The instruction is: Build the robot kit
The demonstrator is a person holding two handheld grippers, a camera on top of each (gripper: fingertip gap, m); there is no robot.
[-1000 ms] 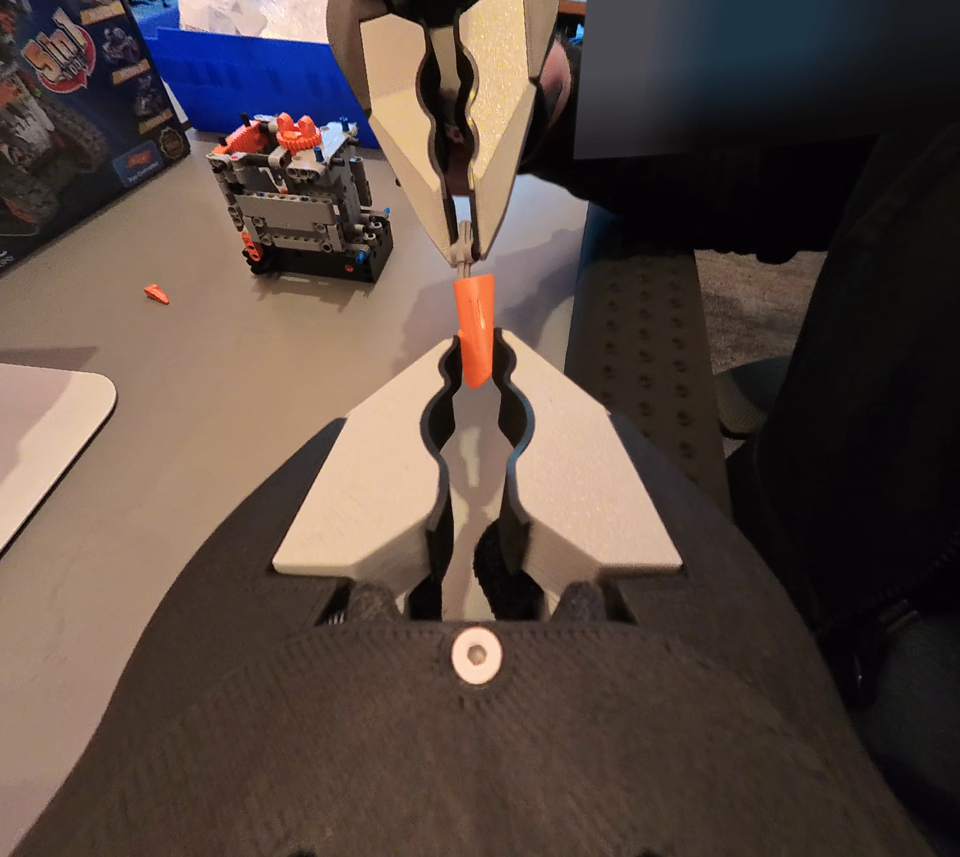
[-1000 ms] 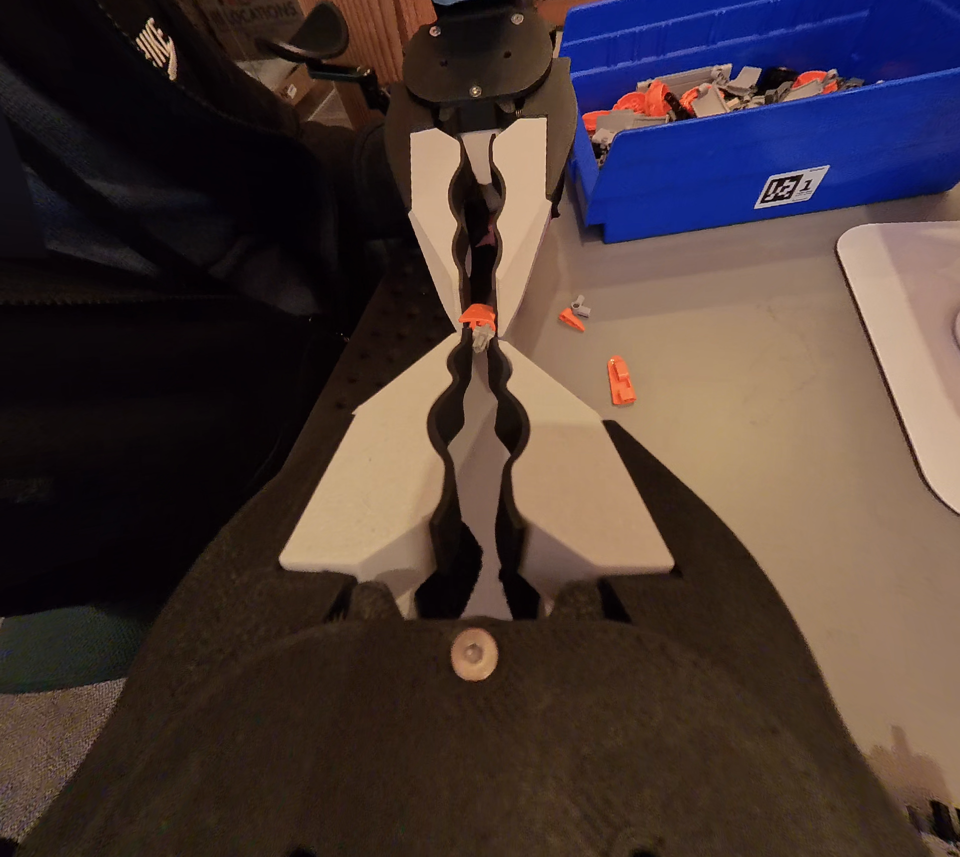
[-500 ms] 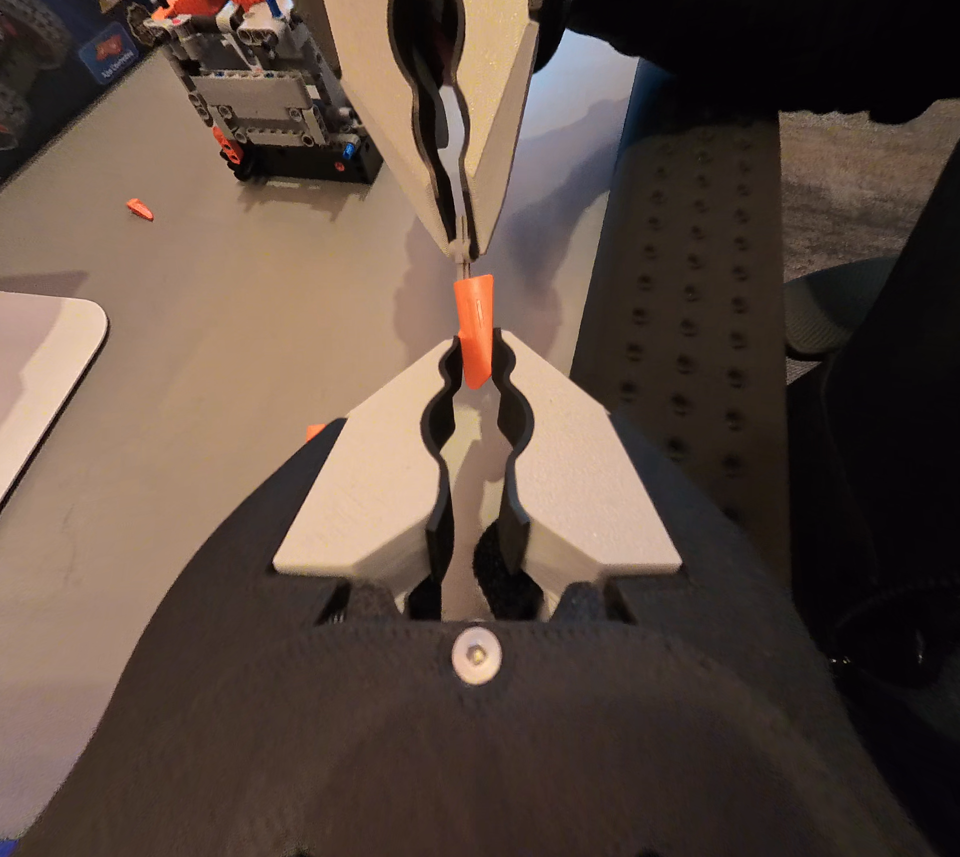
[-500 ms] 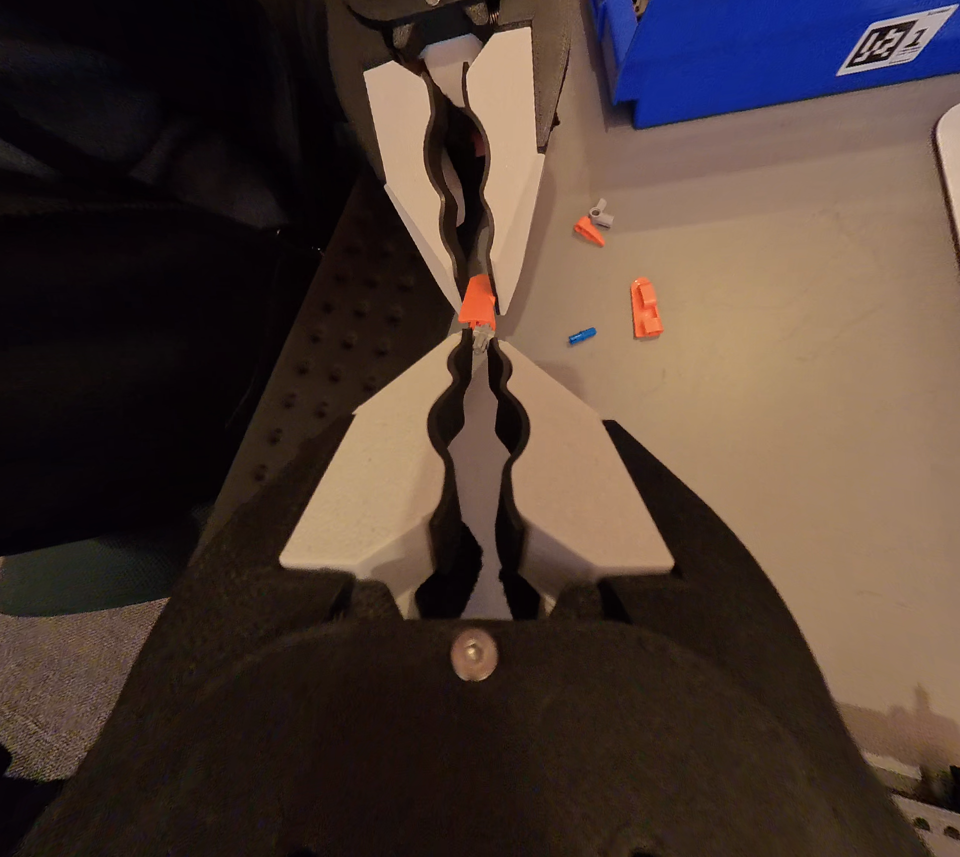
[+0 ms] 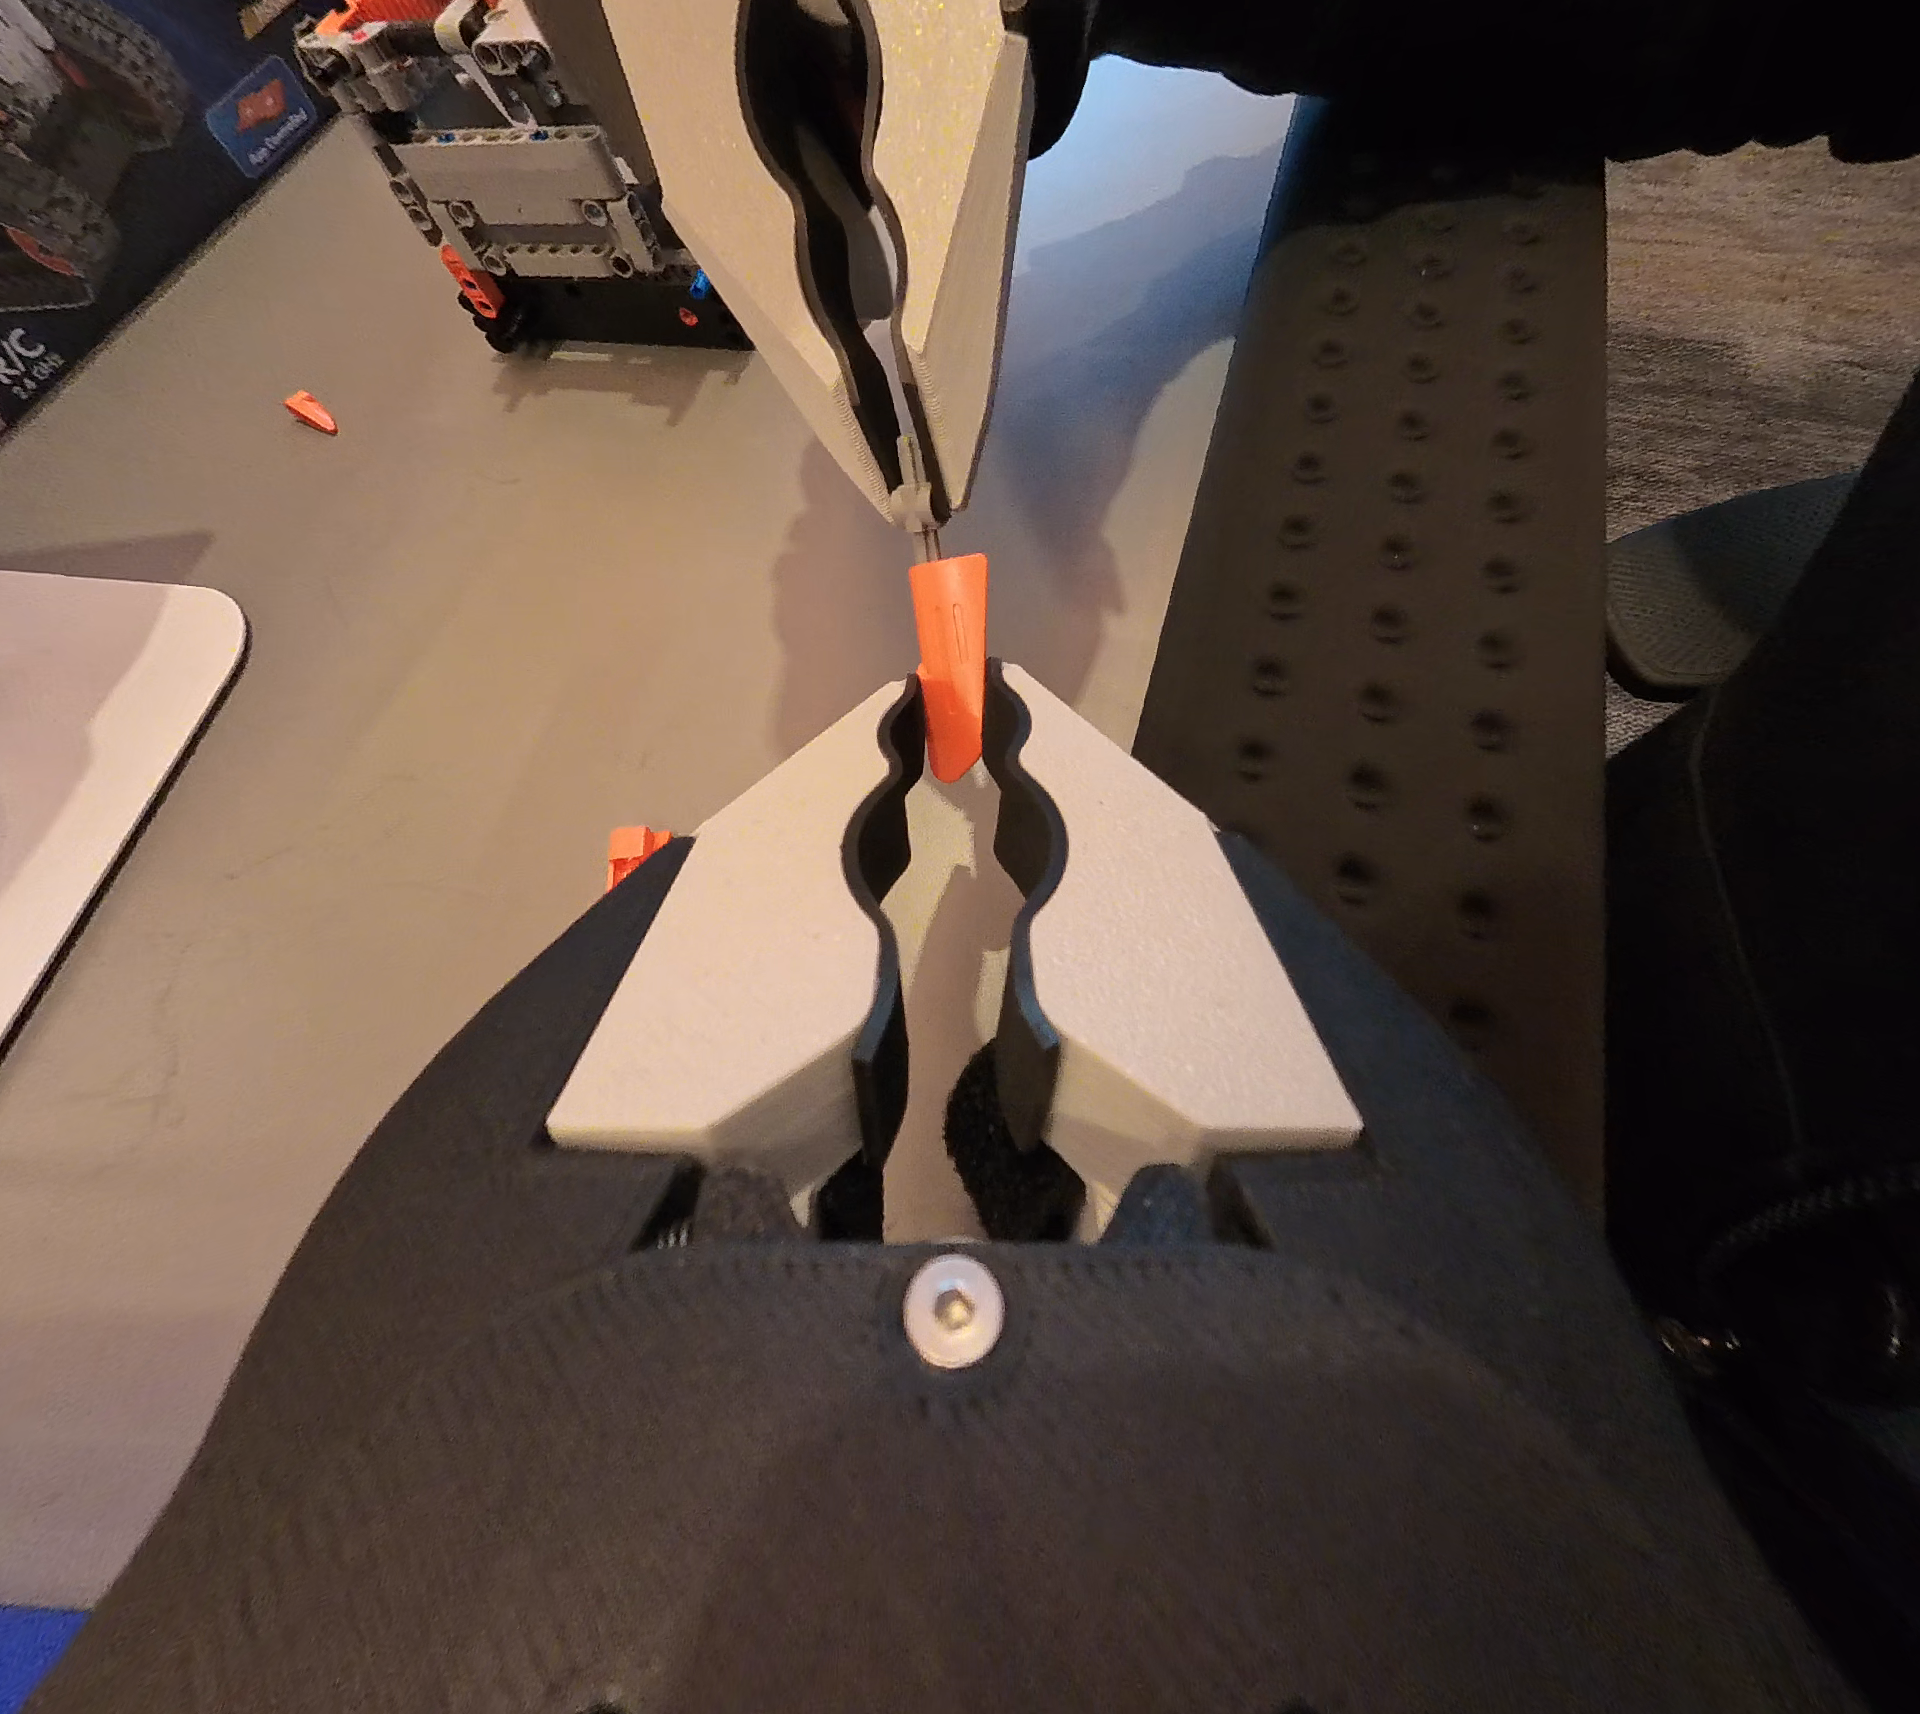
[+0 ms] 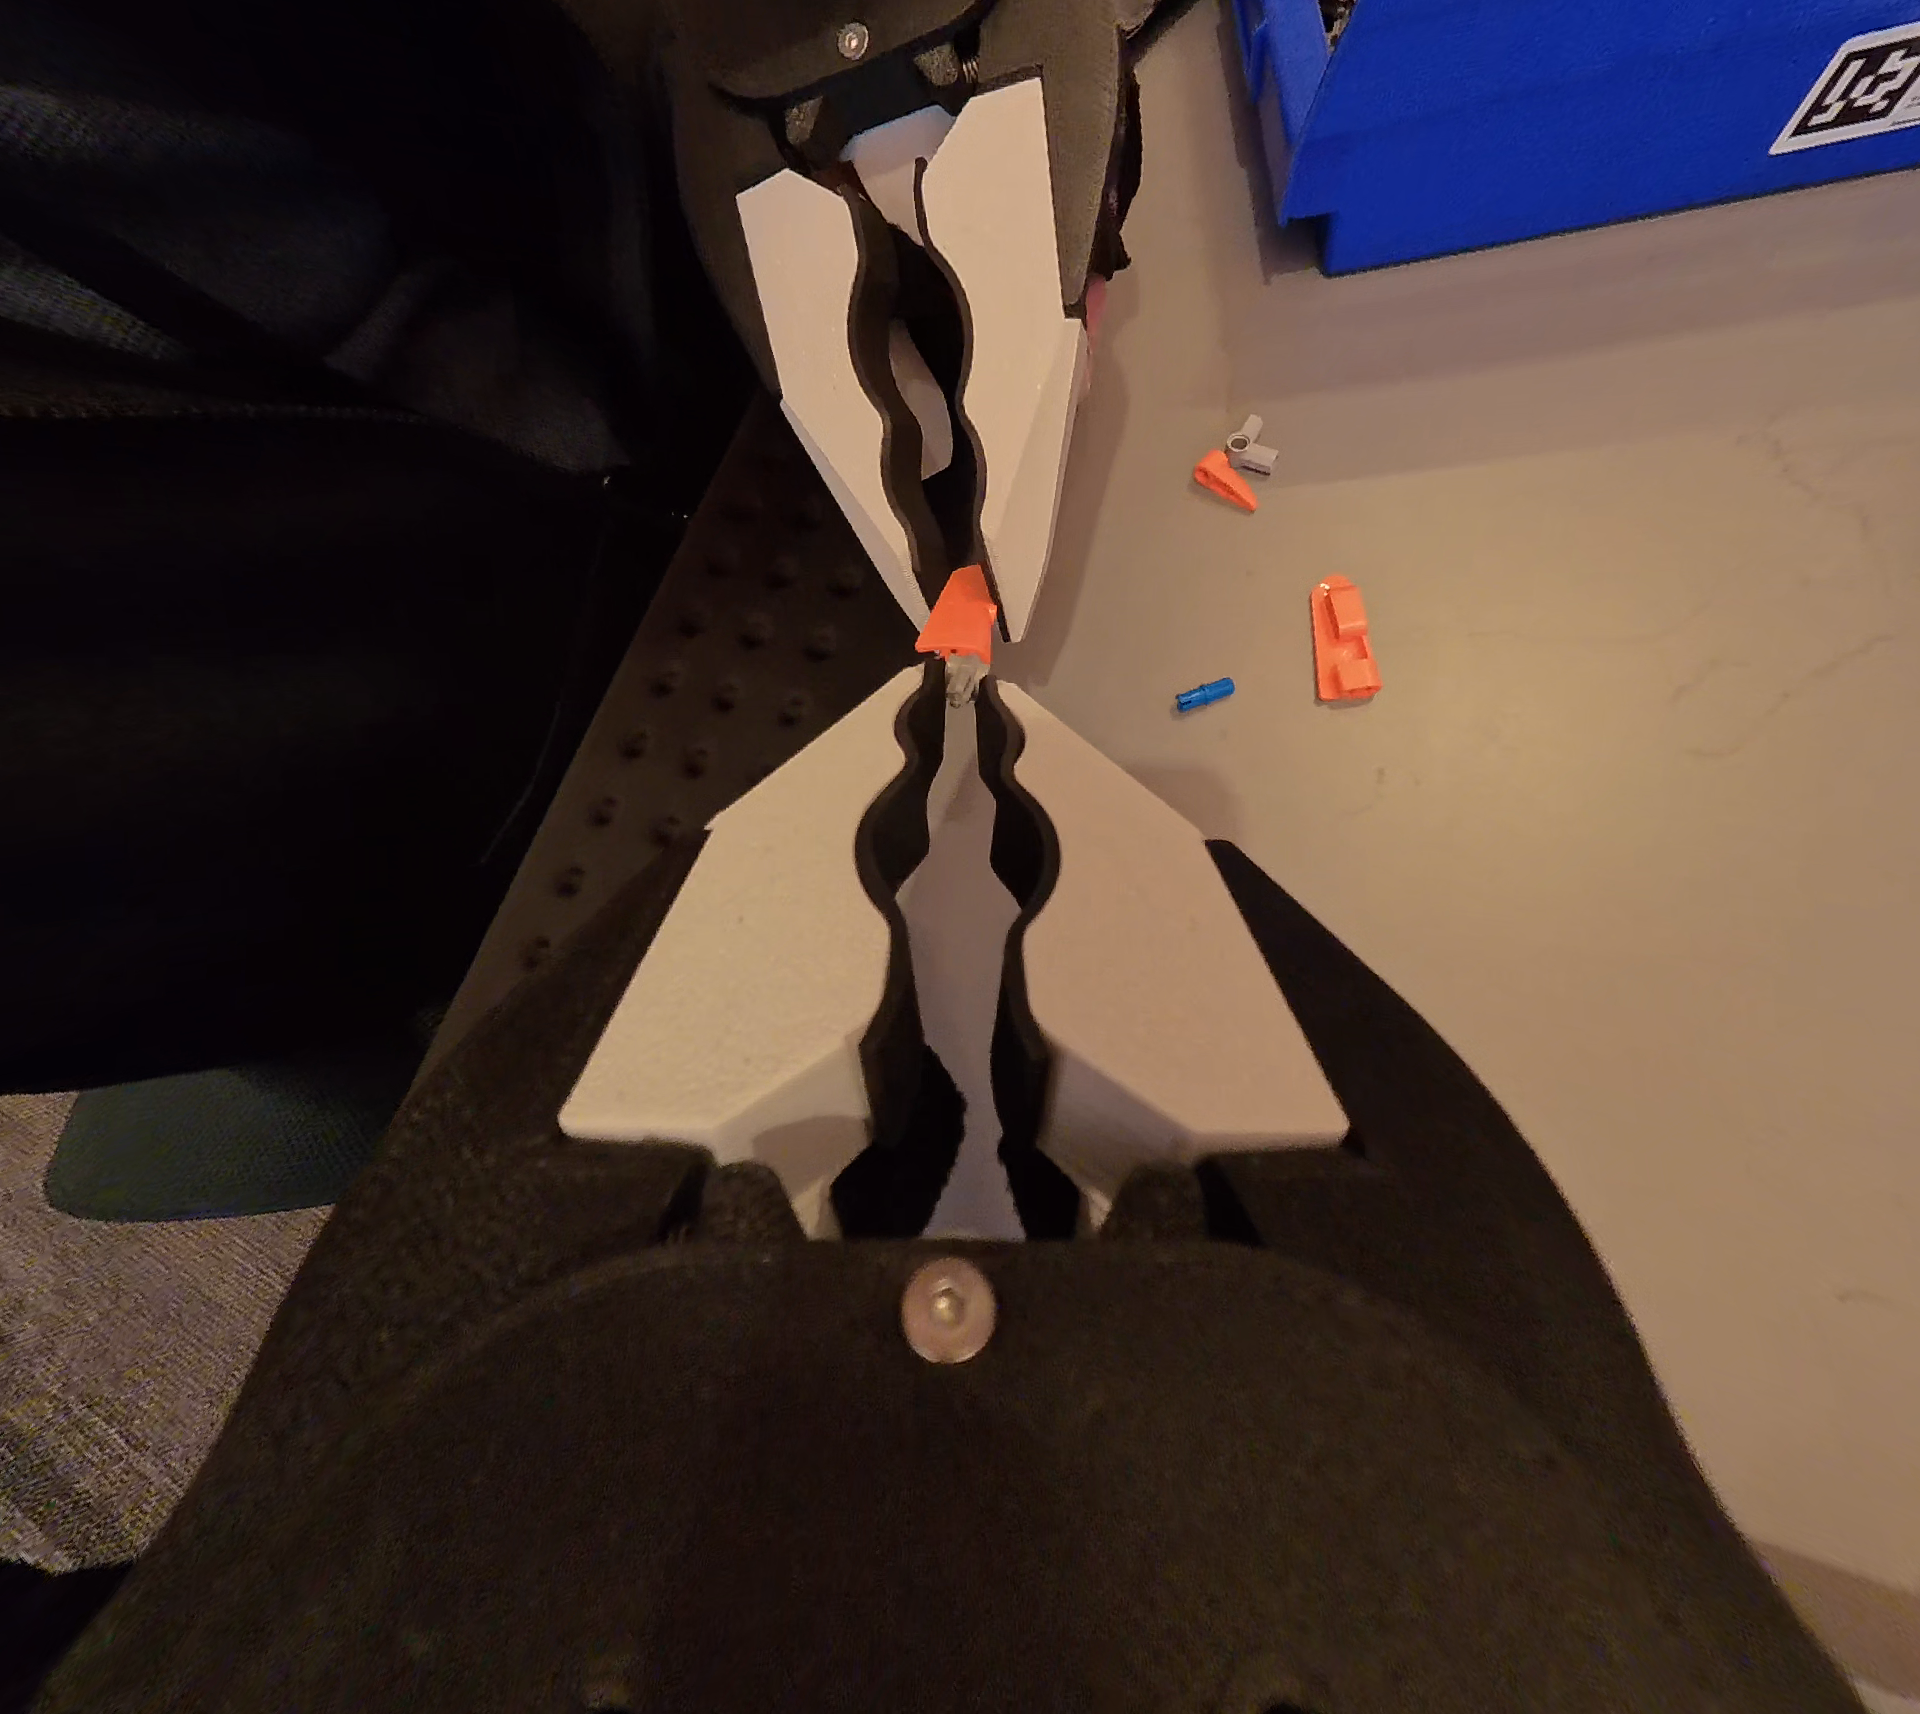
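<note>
Between pale grey fingers (image 5: 769, 916) edged in black sits an orange piece (image 5: 951, 677), a grey pin (image 6: 963, 682) meets it, and right of them lie a blue peg (image 6: 1205, 694) and blue bin (image 6: 1600, 33).

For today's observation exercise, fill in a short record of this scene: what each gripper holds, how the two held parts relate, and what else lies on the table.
left gripper: shut on orange piece
right gripper: shut on grey connector
relation: tip to tip; thin pin bridges connector and piece
loose parts: blue pin, orange plate, orange wedge
model: half-built, far left
bin: blue, holds parts
table: grey
</note>
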